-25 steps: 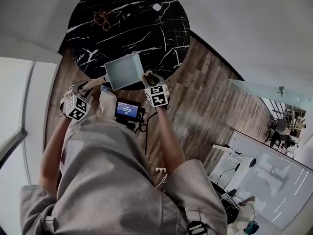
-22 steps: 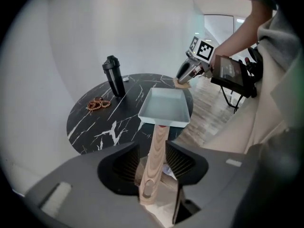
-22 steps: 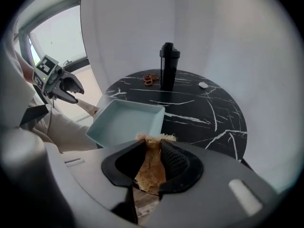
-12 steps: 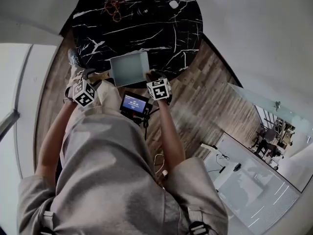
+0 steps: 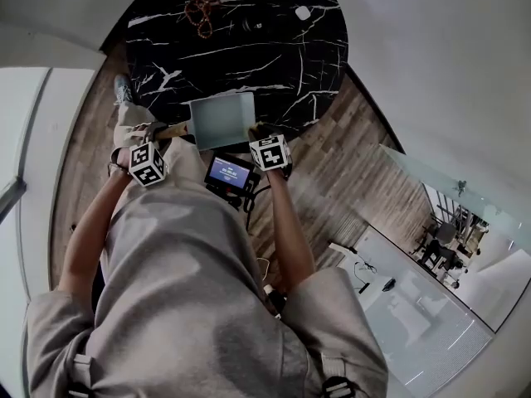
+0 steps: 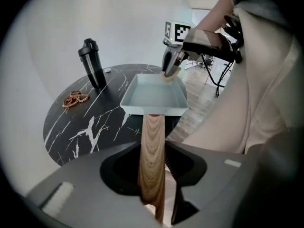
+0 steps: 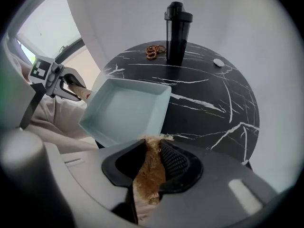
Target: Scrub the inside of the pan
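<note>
1. Round black marble table (image 5: 274, 65), with a black bottle (image 7: 177, 32) on its far side.
2. Pale blue square pan (image 5: 221, 121) over the table's near edge, long axis running from wooden handle (image 6: 153, 141) at near left; lower and flatter than a second earlier.
3. Left gripper (image 6: 154, 177) clamped on that handle, jaws having just closed in slightly.
4. Right gripper (image 6: 170, 69), nearer the bowl, at the pan's right rim, pinching a brown scrub pad (image 7: 149, 172).

Your pan (image 5: 222, 120) shows pale blue-green, its handle (image 6: 152, 156) blond wood grain. The counter (image 5: 274, 56) is black, veined white; the shaker bottle (image 7: 177, 32) black; your fibrous scrubber (image 7: 149, 172) straw-tan.
</note>
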Demonstrator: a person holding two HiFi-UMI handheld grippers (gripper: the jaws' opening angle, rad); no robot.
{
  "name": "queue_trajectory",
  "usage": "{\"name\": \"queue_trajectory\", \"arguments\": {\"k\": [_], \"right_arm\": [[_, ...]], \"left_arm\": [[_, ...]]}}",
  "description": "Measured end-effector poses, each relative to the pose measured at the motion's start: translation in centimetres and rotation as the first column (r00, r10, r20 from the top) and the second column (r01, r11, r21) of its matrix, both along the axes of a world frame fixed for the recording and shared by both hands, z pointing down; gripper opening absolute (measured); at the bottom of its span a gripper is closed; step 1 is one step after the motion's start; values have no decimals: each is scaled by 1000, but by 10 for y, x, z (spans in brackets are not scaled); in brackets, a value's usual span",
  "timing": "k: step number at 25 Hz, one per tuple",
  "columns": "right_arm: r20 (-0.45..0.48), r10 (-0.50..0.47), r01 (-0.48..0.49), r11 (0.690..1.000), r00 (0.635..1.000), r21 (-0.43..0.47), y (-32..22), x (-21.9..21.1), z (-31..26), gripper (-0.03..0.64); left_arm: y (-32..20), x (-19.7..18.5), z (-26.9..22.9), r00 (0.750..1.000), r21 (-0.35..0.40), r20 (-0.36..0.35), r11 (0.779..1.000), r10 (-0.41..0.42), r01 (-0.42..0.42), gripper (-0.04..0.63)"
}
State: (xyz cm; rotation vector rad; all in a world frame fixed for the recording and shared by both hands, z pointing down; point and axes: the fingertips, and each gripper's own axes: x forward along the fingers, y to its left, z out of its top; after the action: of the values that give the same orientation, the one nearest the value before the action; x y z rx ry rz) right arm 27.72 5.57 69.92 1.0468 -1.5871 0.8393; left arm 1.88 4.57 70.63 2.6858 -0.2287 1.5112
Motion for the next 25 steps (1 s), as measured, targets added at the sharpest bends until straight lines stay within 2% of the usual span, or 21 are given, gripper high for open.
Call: {"name": "queue_trajectory", "arguments": {"k": [3,7,13,25], "right_arm": [[0,3,-3,1000,1000,-21,-2,0,1,114],[-18,21,-21,1000,1000,-13,-11,5,1,106],[-6,4,-4,999,1000,-45,-24,7,3,104],[-1,29,-29,999,1000,-33,-65,2,4,101]], "left_arm": [[-1,0,0,1000,35,-7,999,18,-18,143],[1,6,6,991,89,23,987,130,-132,133],[-3,7,8,992,15,8,992,126,-126,124],[-2,7,8,993,-28,0,993,114,-114,123]]}}
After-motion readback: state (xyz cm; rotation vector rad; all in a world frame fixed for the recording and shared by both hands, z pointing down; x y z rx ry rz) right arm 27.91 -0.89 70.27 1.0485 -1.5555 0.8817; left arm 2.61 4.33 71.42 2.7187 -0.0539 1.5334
